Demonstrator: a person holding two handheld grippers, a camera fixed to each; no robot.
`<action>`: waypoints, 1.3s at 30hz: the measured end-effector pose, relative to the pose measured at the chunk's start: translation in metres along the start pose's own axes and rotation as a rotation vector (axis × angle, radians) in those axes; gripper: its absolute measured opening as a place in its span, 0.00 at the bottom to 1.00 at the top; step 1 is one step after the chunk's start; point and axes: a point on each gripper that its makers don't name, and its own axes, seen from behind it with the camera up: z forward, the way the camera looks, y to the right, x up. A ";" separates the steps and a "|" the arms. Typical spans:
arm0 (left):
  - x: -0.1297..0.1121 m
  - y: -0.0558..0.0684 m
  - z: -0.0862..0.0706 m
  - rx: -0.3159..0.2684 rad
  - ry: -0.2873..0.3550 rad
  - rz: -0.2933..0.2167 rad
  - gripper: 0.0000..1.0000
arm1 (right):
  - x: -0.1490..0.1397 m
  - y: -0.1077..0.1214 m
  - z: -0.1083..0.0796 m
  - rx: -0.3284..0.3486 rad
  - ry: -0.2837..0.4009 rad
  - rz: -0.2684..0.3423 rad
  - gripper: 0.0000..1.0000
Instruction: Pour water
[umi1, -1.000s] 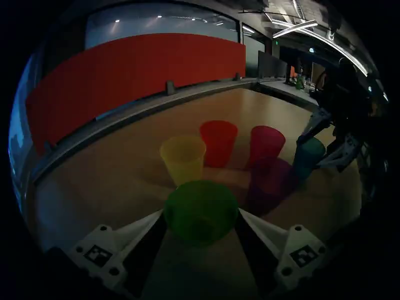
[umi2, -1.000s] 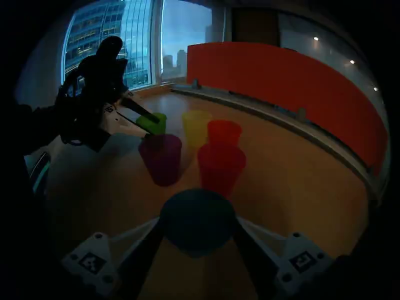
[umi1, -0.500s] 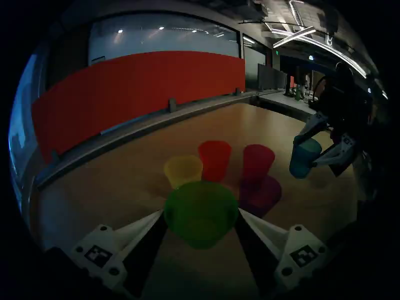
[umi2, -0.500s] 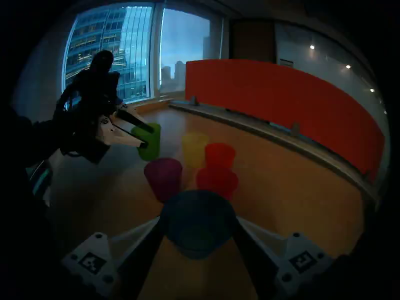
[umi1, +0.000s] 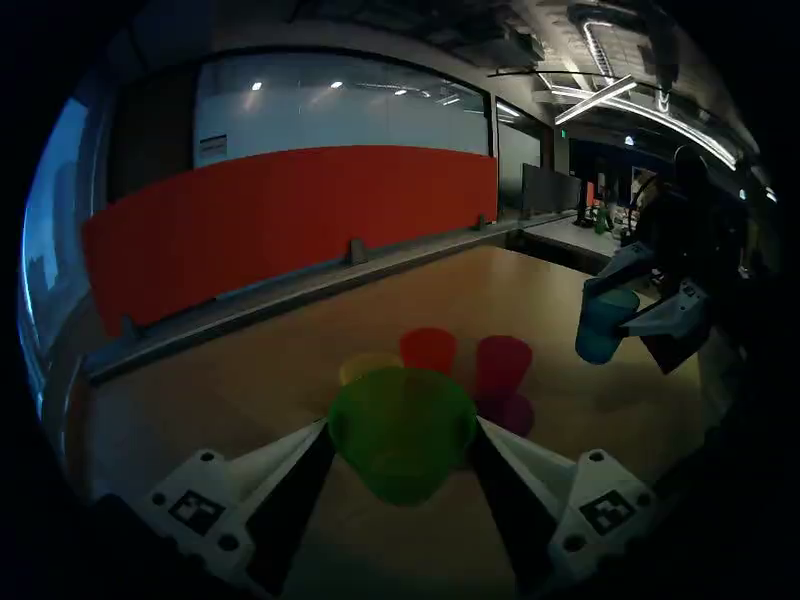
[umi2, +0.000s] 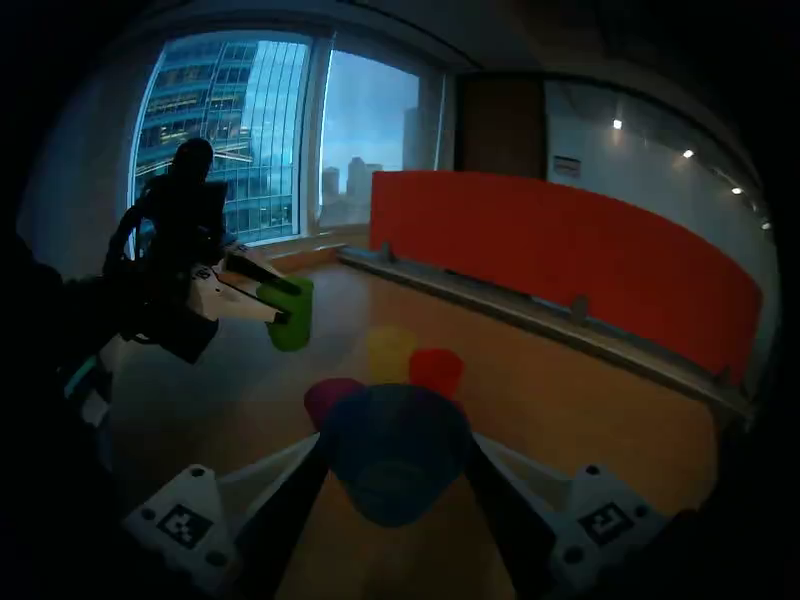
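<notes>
**Left gripper view.** The left hand-held gripper (umi1: 402, 425) pinches a green cup (umi1: 402, 455) between its two fingers (umi1: 285, 475), one pressed against each side of the cup wall. The cup is upright, mouth up. Just beyond it and lower down, four cups stand in a tight group on the desk (umi1: 250, 385). A yellow cup (umi1: 362, 366) is ahead and slightly left, a red cup (umi1: 428, 347) straight ahead, and a pink cup (umi1: 503, 360) ahead and to the right. A purple cup (umi1: 516, 413) is nearest on the right, partly hidden by the green one. Well off to the right, the right hand-held gripper (umi1: 608, 305) clamps a blue cup (umi1: 600, 335), upright and clear of the desk. A red panel (umi1: 290, 215) runs along the desk's far edge.

**Right gripper view.** The right hand-held gripper (umi2: 395, 440) is closed on the blue cup (umi2: 395, 475), a finger on each side. The yellow cup (umi2: 390, 350) and red cup (umi2: 436, 368) stand beyond it. The purple cup (umi2: 325, 395) peeks out at its left. Up and to the left, the left hand-held gripper (umi2: 288, 302) holds the green cup (umi2: 292, 325) upright, with a person (umi2: 185, 215) in silhouette against a window (umi2: 230, 140) behind it. Whether either held cup contains water cannot be told.
</notes>
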 end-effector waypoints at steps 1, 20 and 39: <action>0.002 0.000 -0.002 0.002 0.006 0.002 0.87 | 0.003 0.000 -0.001 -0.001 0.008 0.000 0.91; 0.043 0.006 -0.038 0.009 0.139 -0.017 0.87 | 0.054 -0.001 -0.010 -0.011 0.135 0.015 0.91; 0.050 0.014 -0.046 -0.005 0.185 -0.024 0.87 | 0.075 0.006 -0.013 -0.028 0.193 -0.005 0.91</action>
